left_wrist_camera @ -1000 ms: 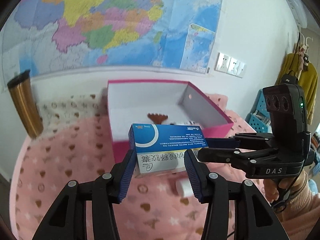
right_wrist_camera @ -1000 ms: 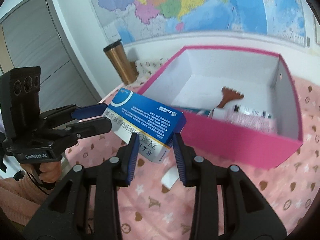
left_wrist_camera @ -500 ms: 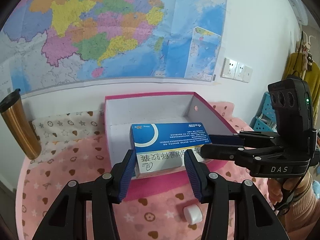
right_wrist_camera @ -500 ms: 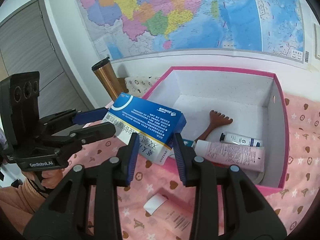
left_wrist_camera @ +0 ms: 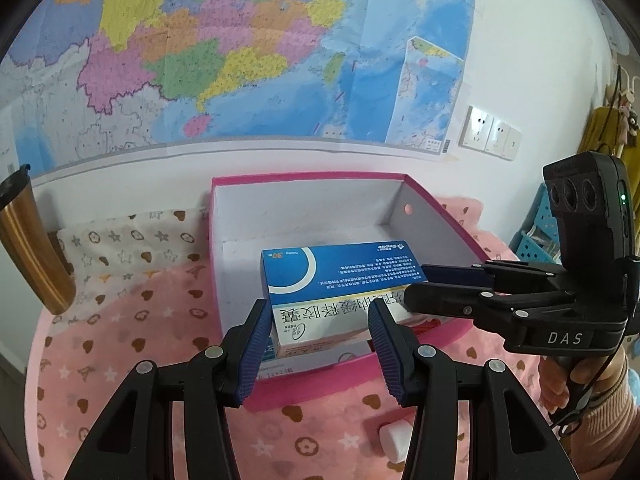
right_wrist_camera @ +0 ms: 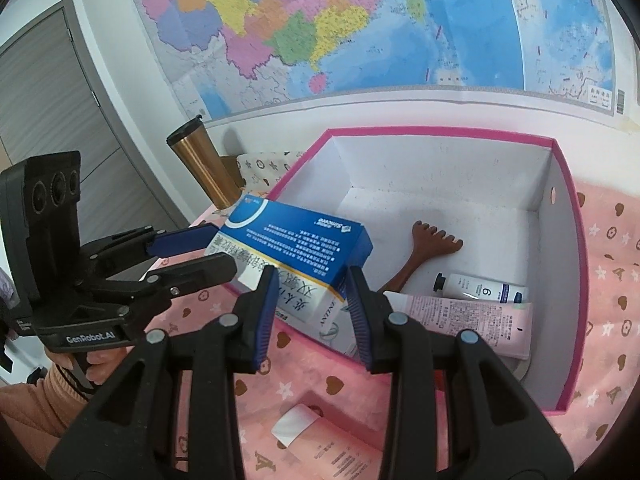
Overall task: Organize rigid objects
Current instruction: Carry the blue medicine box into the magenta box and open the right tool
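left wrist view: the left gripper has its blue pads clamped on the two sides of the blue-and-white medicine box, holding it by the near end. the box hangs over the near edge of the pink storage box, above its white inside, long side running left to right. the right gripper comes in from the right, held by a hand in a pink sleeve, and its fingers grip the medicine box's right end (one finger above, one in front, both against the carton). a gold tumbler stands at the left by the wall, a map hangs behind, and a small white cylinder lies on the pink patterned blanket just in front of the storage box.

right wrist view: here the right gripper pinches the medicine box at its lower corner, pads pressed on both faces, the carton tilted with its blue top facing up. the left gripper reaches in from the left and grasps the other end. the carton sits over the storage box's left near corner. inside lie a brown wooden scratcher, a white tube and a pink tube, side by side on the right floor. the tumbler stands behind the left corner.
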